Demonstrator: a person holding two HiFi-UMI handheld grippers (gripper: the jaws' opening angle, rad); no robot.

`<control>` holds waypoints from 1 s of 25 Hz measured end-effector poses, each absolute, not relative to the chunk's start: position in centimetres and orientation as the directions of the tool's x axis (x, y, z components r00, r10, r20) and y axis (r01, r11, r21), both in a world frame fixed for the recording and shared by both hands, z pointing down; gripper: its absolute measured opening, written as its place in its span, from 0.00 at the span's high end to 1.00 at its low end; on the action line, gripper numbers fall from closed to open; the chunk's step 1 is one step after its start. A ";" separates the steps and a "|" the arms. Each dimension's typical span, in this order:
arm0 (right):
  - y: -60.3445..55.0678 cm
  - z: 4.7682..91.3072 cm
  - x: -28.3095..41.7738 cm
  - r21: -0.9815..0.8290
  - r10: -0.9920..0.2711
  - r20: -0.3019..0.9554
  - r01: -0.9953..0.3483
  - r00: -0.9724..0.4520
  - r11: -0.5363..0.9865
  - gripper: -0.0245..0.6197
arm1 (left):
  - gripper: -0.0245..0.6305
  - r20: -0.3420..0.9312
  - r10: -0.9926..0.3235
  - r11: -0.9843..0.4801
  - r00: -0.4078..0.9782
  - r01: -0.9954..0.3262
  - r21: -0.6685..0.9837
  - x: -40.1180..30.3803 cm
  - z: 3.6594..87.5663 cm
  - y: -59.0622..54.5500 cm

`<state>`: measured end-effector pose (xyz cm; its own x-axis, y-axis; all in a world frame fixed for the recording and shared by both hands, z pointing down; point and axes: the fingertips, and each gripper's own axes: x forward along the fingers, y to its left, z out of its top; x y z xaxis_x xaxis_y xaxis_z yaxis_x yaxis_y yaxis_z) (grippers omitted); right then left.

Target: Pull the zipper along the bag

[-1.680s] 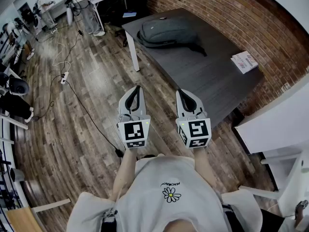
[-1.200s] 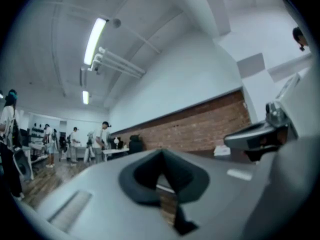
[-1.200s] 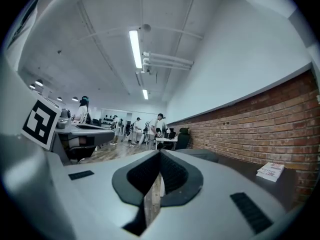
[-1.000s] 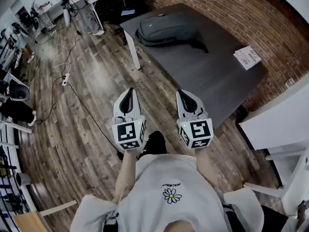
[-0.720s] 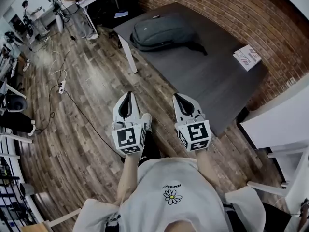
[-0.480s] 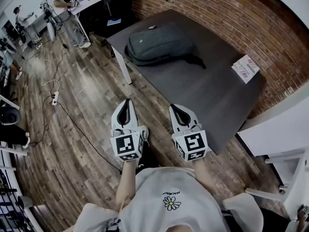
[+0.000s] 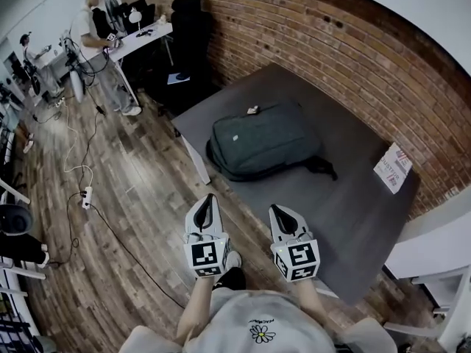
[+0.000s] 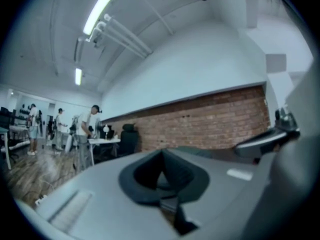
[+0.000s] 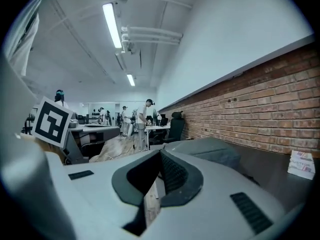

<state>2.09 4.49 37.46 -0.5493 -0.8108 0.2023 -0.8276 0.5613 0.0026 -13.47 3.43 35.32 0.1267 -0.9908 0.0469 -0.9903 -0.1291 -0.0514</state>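
A grey-green backpack [image 7: 261, 138] lies flat on a dark grey table [image 7: 346, 204], its black strap trailing to the right. No zipper pull can be made out from here. My left gripper [image 7: 207, 201] hangs over the wooden floor just short of the table's near edge, shut and empty. My right gripper [image 7: 277, 212] is beside it over the table's near edge, also shut and empty. Both point at the bag, well short of it. The backpack [image 9: 212, 151] shows past the closed jaws in the right gripper view, with the left gripper's marker cube [image 9: 50, 121] at the left.
A striped white booklet [image 7: 394, 168] lies at the table's right end, and a small white object [image 7: 252, 110] by the bag's far edge. A brick wall [image 7: 331, 43] backs the table. A person [image 7: 99, 28] stands at a desk far left. Cables [image 7: 81, 197] cross the floor.
The view has closed in on the table: the backpack is now nearer and more central. Both grippers stay shut, side by side, and now reach the table's near edge.
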 end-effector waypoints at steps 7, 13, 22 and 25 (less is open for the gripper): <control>-4.8 37.0 -2.3 -0.004 -0.828 0.231 -0.852 -0.511 0.524 0.96 | 0.96 0.024 -0.986 -0.164 0.163 -0.986 -0.036 -17.5 34.3 -5.3; -8.5 36.5 -4.3 -0.023 -0.818 0.215 -0.840 -0.533 0.542 0.96 | 0.96 0.032 -0.984 -0.179 0.178 -0.983 -0.048 -18.1 34.4 -7.8; -11.3 35.4 -4.2 -0.029 -0.789 0.176 -0.804 -0.589 0.594 0.96 | 0.96 0.017 -0.987 -0.163 0.163 -0.985 -0.051 -16.5 33.4 -8.9; -11.6 35.4 -4.1 -0.052 -0.781 0.163 -0.796 -0.603 0.603 0.96 | 0.96 0.006 -0.987 -0.161 0.161 -0.985 -0.057 -15.9 33.1 -9.3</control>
<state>-4.06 -11.62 35.37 -0.6027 -0.7812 0.1628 -0.7959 0.6032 -0.0516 -15.94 -9.32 33.12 0.1612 -0.9869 0.0058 -0.9853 -0.1613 -0.0566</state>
